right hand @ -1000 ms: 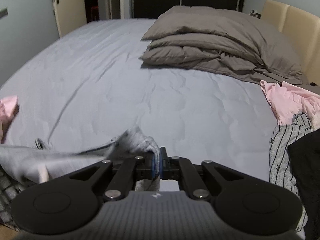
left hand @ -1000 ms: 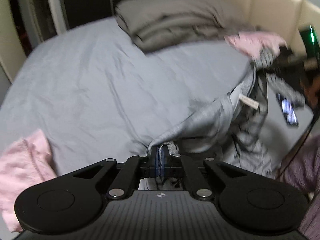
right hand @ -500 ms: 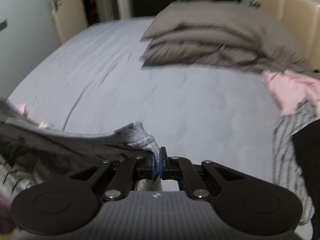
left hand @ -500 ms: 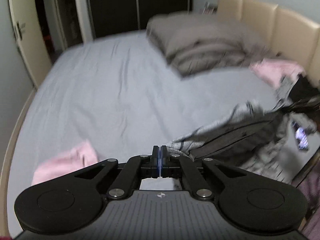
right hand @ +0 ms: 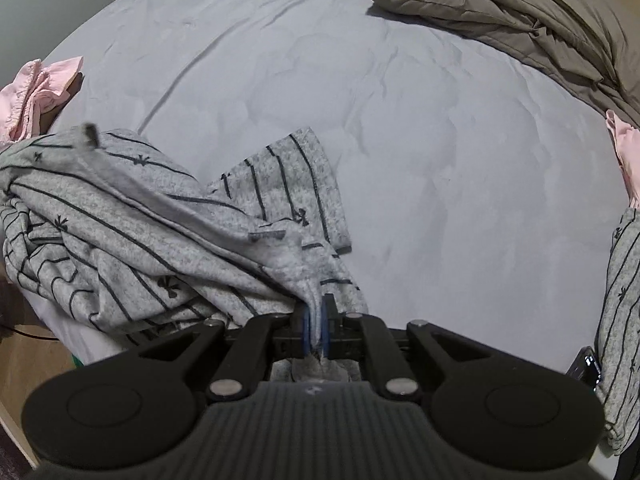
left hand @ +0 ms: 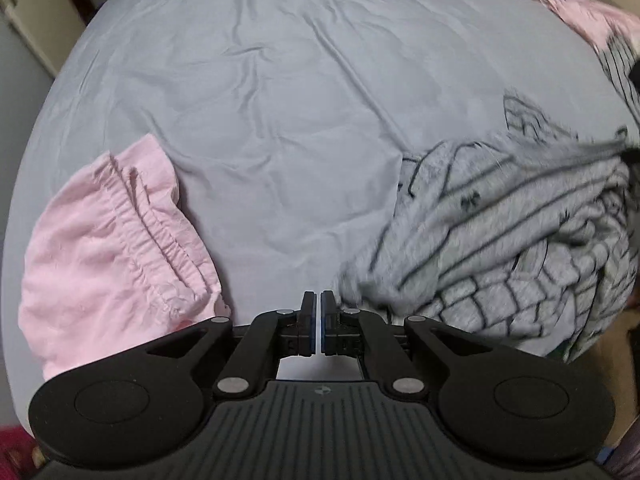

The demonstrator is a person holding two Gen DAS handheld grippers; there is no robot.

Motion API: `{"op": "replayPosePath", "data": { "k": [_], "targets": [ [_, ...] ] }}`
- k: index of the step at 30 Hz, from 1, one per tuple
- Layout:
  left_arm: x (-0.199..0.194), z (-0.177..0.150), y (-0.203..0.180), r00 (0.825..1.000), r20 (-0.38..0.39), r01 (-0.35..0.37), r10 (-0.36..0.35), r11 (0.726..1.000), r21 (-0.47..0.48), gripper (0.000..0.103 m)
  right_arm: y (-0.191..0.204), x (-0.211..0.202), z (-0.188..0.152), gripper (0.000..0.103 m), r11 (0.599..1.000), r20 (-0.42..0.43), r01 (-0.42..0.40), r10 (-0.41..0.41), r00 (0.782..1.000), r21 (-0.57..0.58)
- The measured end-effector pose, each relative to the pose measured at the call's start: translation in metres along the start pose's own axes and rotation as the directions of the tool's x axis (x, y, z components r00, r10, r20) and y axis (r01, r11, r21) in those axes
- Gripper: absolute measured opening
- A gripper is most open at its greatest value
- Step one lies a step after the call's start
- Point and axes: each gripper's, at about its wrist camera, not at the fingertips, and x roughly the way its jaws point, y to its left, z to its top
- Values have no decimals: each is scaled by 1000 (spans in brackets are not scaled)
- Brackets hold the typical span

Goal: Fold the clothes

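At the bed's (left hand: 280, 92) left edge lies a folded pink garment (left hand: 112, 236). The left tool (left hand: 319, 312), clamped on the grey striped top (right hand: 132, 232) a second ago, now has its jaws together on nothing. The top has dropped onto the near edge; the right tool (right hand: 316, 326) is opening, cloth between its jaws, so spreading comes next

Right hand-held gripper (right hand: 316, 316) opening, grey striped garment (right hand: 160, 224) between pads, blue-grey bedsheet (right hand: 440, 140)
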Motion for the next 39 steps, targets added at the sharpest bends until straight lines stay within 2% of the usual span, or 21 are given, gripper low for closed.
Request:
{"op": "replayPosePath", "data": {
  "k": [2,3,4,5,7,9,11,14,17,22,26,28,30,33,35,37,39],
  "targets": [
    [0,-2,-2,1000,5,8,-8,999,32,4,-2,-1,-1,11,1000,-3,-8,8,1000,-6],
    [0,0,-2,1000,18,6,-7,999,41,10,-3,-1,-2,22,1000,-2,-9,9,1000,-10],
    [-3,1,-4,999,42,4,-6,999,51,14,-4,-1,-3,49,1000,2,-7,7,1000,-12],
    [-6,2,-7,998,66,3,-7,998,61,22,-4,-2,-4,57,1000,11,-3,3,1000,-11],
    [-15,6,-14,993,118,11,-20,997,80,32,-4,-4,-6,58,1000,33,-5,5,999,-7],
    [-23,10,-25,984,171,22,-41,993,112,52,-8,-8,-8,58,1000,47,-18,18,999,-1],
    [-27,17,-39,977,201,31,-65,985,167,53,-11,-10,-9,58,1000,65,-20,20,998,-7],
    [-18,29,-61,979,187,30,-81,965,262,55,-15,-8,-10,58,1000,82,-13,14,997,-15],
    [4,35,-73,987,138,36,-84,947,318,55,-18,-1,-10,58,1000,77,-20,21,997,-19],
    [28,37,-74,994,74,56,-86,940,337,55,-13,6,-11,58,999,55,-43,45,997,-33],
    [37,39,-70,993,49,89,-109,949,303,52,-4,14,-12,53,997,22,-54,55,998,-61],
    [37,40,-66,990,33,124,-138,952,280,42,0,17,-13,42,996,6,-68,68,998,-66],
    [36,39,-66,987,18,147,-158,949,278,27,7,17,-14,38,994,-1,-72,72,997,-77],
    [32,38,-63,990,19,128,-138,956,264,11,17,14,-17,24,992,-1,-69,69,998,-109],
    [27,39,-57,990,39,121,-133,967,224,9,23,11,-18,21,990,14,-38,40,999,-132],
    [17,40,-49,988,87,112,-129,978,177,7,25,6,-19,14,989,46,15,-8,999,-148],
    [5,41,-42,983,146,94,-113,987,130,6,27,1,-19,12,985,85,73,-61,994,-156]
  ]
}}
